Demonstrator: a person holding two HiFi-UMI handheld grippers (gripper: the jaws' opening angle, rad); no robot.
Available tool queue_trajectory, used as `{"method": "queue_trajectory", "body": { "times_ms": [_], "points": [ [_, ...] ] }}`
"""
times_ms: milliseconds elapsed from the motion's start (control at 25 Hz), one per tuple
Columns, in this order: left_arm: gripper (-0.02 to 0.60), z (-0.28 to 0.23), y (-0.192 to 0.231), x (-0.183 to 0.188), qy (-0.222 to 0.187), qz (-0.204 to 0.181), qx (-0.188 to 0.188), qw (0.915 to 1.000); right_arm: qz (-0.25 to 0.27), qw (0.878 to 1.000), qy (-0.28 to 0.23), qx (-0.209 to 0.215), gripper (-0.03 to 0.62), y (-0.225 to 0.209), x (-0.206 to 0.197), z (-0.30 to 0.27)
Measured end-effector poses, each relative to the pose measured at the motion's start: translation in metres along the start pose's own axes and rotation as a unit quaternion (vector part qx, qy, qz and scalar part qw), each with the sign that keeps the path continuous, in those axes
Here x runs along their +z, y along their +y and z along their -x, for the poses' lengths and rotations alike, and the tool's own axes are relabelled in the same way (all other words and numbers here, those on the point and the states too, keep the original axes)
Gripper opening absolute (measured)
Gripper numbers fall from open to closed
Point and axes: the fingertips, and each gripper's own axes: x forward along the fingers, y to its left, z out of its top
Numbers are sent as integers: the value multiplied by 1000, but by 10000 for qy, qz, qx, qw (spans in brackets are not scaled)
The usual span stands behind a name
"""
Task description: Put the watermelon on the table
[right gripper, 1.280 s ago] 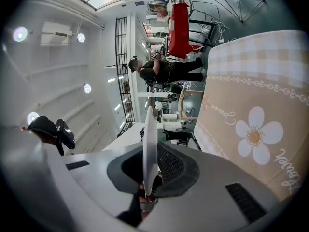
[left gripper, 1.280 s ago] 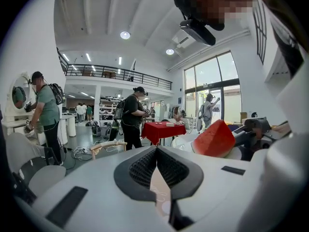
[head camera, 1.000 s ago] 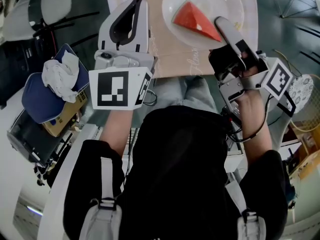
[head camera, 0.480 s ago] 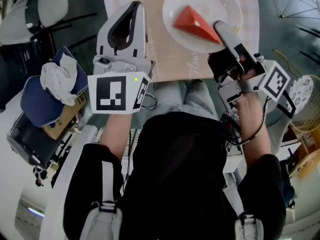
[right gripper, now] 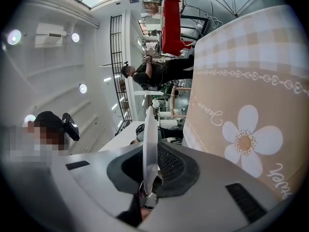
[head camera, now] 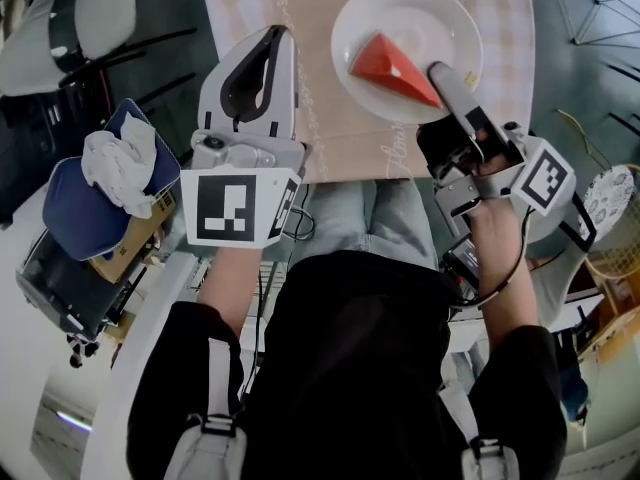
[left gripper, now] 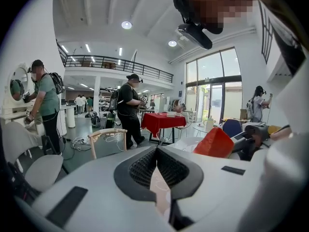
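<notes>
View from above a seated person holding a gripper in each hand at the near edge of a table [head camera: 330,128] covered by a beige flowered cloth.

Nearest the person, on the plate's near right side, the right gripper [head camera: 438,69] is clamped on the rim of a white plate [head camera: 425,0]. Its own view shows the plate edge-on [right gripper: 150,144], pinched between the two dark pads. The grip is at the rim, probably so the plate stays level and can be carried without touching the food.

To the plate's left, just apart from it, the left gripper [head camera: 276,34] hangs over the cloth with its jaws closed together and nothing between them. It takes no part in the carrying and seems kept aside so the plate has room.

On the plate lies the watermelon [head camera: 390,62], a red wedge, its narrow end pointing toward the right gripper's tips. From the left gripper's view the wedge [left gripper: 215,143] stands up red to the right.

The plate sits over the cloth, within the table's edges. Whether its base already rests on the cloth or is just above it cannot be told. The task looks nearly done, with only the release remaining.
</notes>
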Motion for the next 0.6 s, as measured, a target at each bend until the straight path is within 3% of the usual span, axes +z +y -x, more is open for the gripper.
{"method": "queue_trajectory", "body": {
  "times_ms": [600],
  "points": [
    [11, -23, 13, -42, 235, 69, 17, 9997, 60, 10000, -4, 1, 29, -62, 8, -10]
  ]
}}
